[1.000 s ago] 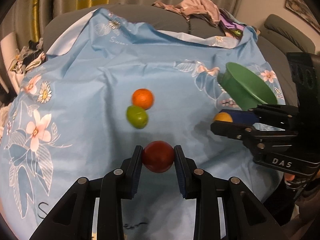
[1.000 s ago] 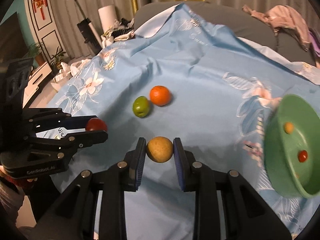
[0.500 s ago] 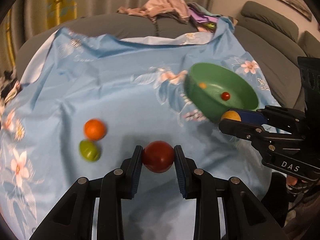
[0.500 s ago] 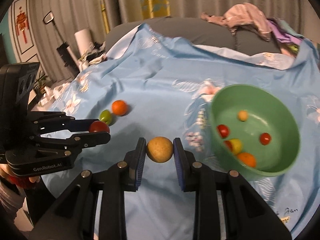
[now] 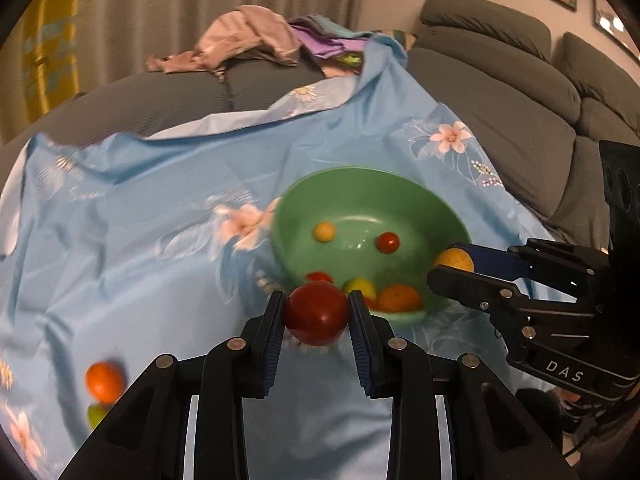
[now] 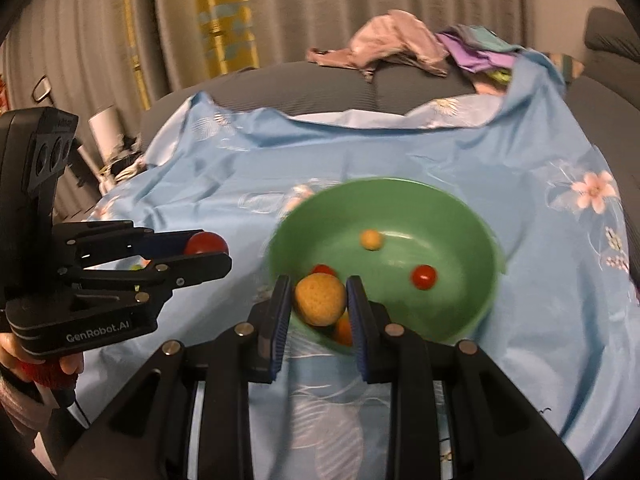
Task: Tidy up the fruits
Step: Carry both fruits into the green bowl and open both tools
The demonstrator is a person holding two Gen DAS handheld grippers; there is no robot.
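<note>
Fruit fills both tools: the left gripper (image 5: pixel 316 314) has its blue pads pressed on either side of a dark red apple (image 5: pixel 316 312), and the right gripper (image 6: pixel 319 299) pinches a rough tan-yellow fruit (image 6: pixel 320 298) the same way. From the left wrist view, the green bowl (image 5: pixel 400 188) sits on the blue floral cloth (image 5: pixel 140 220) at about 1 o'clock from the apple, just beyond the fingertips, with the right gripper at 3 o'clock, near the bowl's right rim. Small fruits already lie inside the bowl: a little yellow ball (image 5: pixel 324 231), a cherry tomato (image 5: pixel 388 242) and an orange piece (image 5: pixel 398 298) near the front wall. Back at 8 o'clock on the cloth lie an orange (image 5: pixel 105 382) and, touching it below, a green fruit (image 5: pixel 96 416), both blurred. A pile of clothes (image 5: pixel 248 40) lies on the grey sofa (image 5: pixel 500 92) at 12 o'clock.
</note>
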